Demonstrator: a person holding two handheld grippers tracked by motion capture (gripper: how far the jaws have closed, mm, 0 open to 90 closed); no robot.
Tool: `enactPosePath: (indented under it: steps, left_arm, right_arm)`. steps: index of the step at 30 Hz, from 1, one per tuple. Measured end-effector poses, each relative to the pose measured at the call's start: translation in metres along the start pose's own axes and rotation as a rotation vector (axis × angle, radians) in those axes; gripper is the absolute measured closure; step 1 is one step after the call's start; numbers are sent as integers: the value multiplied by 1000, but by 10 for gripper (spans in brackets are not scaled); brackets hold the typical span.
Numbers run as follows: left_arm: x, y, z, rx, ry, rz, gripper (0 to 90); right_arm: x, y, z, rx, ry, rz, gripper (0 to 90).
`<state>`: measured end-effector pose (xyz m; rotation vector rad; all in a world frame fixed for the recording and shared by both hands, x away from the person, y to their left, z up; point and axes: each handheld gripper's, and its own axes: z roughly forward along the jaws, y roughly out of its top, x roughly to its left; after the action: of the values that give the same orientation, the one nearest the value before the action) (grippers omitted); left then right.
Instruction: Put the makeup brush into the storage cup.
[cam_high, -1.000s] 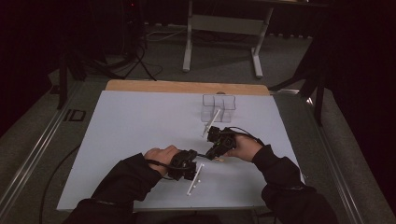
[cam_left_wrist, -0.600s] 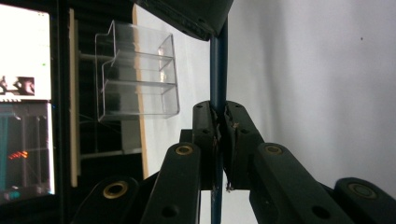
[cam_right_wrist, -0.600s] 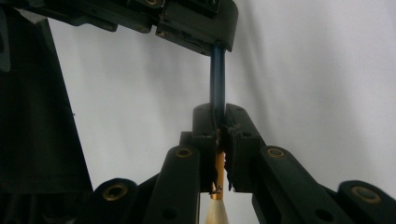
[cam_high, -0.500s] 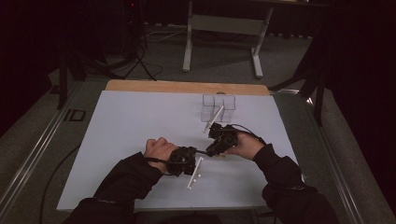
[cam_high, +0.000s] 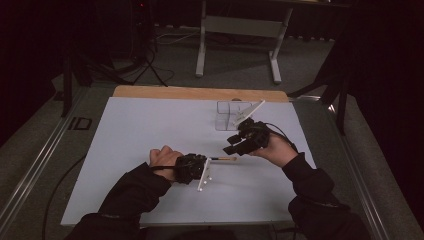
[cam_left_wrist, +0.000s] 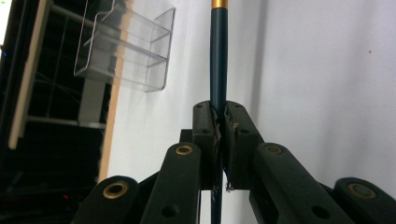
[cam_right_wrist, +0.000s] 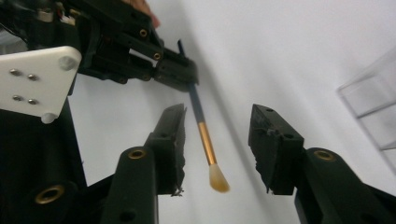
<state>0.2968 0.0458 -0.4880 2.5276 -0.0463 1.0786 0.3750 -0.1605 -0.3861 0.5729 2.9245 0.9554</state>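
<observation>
Over a white table, the left gripper is pinching a small paintbrush by its dark handle. The right gripper is waiting with jaws spread around the gold ferrule. Closing off-centre could knock the brush askew or crush its bristles.

One brush, one clear organizer (three compartments), two tongs.

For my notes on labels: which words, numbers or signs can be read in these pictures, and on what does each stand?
"ID": dark letters on the grey frame left of the white table.
Nothing readable on the brush, the clear holder or the tongs.
</observation>
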Motion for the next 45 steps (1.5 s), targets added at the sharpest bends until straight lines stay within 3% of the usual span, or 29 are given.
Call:
enactPosePath:
  steps: [6,10,11,12,13,16,22,27,31,33,35,38,45]
  left_arm:
    - [8,-3,-3,-52,-65,-151,847]
    - [13,-6,-5,-94,-105,-256,847]
    - [13,-6,-5,-94,-105,-256,847]
    - [15,-8,-6,-105,-123,-289,847]
    - [17,-8,-7,-113,-127,-307,847]
    - [20,-9,-9,-133,-148,-364,847]
    - [25,-9,-14,-170,-176,-434,848]
    - [31,-11,-16,-232,-210,-542,847]
    - [34,-14,-16,-265,-233,-608,847]
    - [34,-15,-16,-277,-231,-625,847]
    - [35,-16,-16,-292,-236,-642,847]
    - [34,-16,-15,-308,-249,-661,847]
    - [31,-16,-12,-341,-266,-718,847]
  right_arm:
    - [3,-5,-20,-100,-53,18,454]
    - [5,-11,-33,-194,-48,35,439]
    - [5,-11,-33,-194,-48,35,439]
    - [9,-16,-39,-243,-57,36,407]
    - [11,-17,-41,-257,-53,40,395]
    - [17,-23,-47,-292,-94,42,360]
    - [23,-34,-58,-353,-169,62,301]
    - [28,-42,-59,-362,-251,73,180]
    - [29,-48,-55,-368,-259,92,136]
    - [29,-50,-54,-374,-261,99,120]
    - [28,-52,-54,-386,-223,112,118]
    - [26,-54,-51,-386,-202,109,96]
    - [29,-59,-45,-390,-284,109,96]
